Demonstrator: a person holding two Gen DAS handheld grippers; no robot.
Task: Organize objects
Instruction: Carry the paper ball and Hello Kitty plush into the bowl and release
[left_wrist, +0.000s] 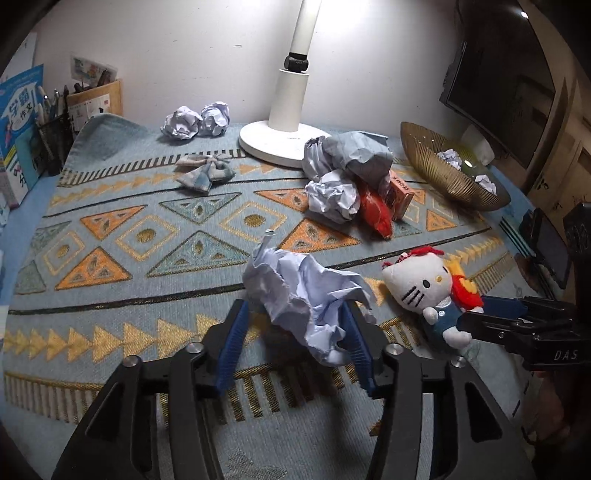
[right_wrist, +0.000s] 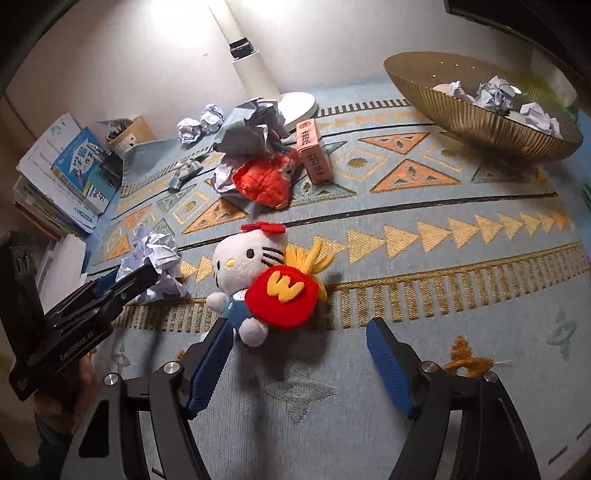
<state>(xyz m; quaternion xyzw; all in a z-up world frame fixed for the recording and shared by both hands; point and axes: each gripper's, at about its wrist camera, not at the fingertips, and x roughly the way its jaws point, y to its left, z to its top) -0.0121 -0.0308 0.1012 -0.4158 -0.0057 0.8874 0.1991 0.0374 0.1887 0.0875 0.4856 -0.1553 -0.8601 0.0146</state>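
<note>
straddling crumpled paper (left_wrist: 314, 295), left gripper (left_wrist: 295, 332) half open, right gripper (right_wrist: 299, 354) wide beside plush cat (right_wrist: 258, 280)

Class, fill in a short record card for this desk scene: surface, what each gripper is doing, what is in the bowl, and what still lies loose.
surface: patterned blue mat
left gripper: open, jaws around a crumpled paper ball
right gripper: open, just short of the Hello Kitty plush
gold bowl: holds crumpled paper
loose items: two paper balls by the lamp base, fabric bow, orange box
</note>
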